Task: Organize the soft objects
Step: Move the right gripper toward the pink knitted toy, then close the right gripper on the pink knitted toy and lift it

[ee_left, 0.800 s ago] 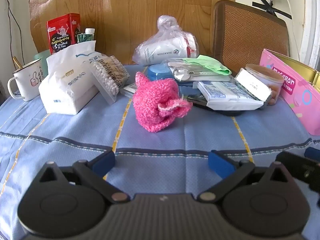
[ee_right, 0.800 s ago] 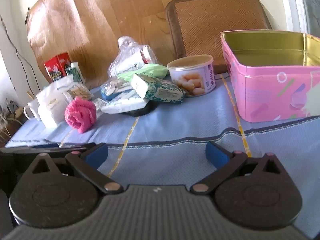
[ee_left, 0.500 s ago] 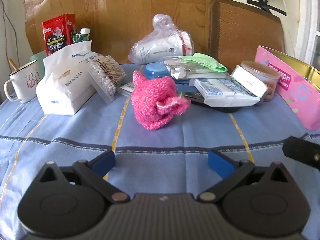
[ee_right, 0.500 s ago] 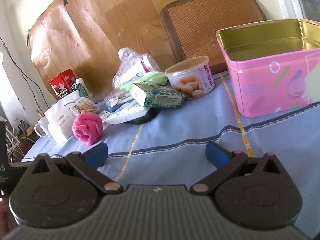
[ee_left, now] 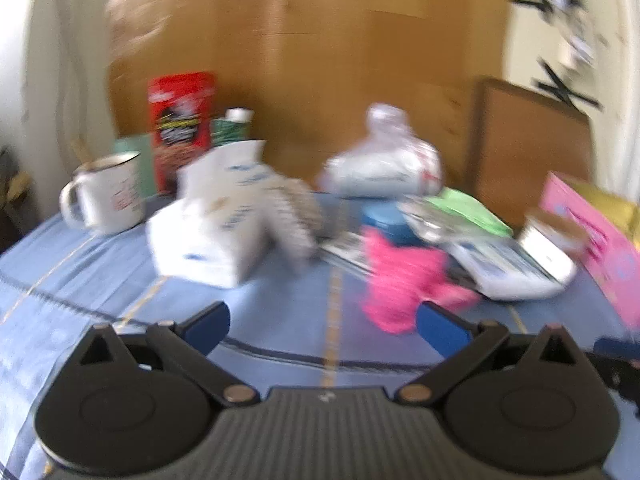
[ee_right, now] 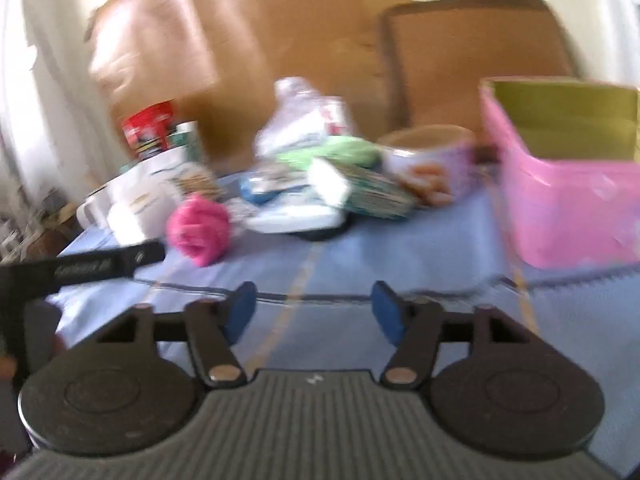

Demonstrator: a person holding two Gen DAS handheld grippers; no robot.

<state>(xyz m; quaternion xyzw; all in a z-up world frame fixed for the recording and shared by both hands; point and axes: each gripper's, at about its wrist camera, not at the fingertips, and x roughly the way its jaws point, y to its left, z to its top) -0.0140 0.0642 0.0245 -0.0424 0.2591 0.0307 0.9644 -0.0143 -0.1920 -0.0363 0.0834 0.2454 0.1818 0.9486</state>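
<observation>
left wrist view: fuzzy pink knit bundle (ee_left: 404, 280) on woven blue cloth (ee_left: 280, 312).

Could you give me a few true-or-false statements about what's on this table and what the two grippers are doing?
1. The pink knitted thing lies on the blue tablecloth. True.
2. The left gripper is clamped on it. False: open, holding nothing.
3. The pink tin has its lid on. False: it stands open.
4. A white mug stands near the tissue pack. True.
5. The right gripper holds a tissue pack. False: nothing is between its fingers.
</observation>
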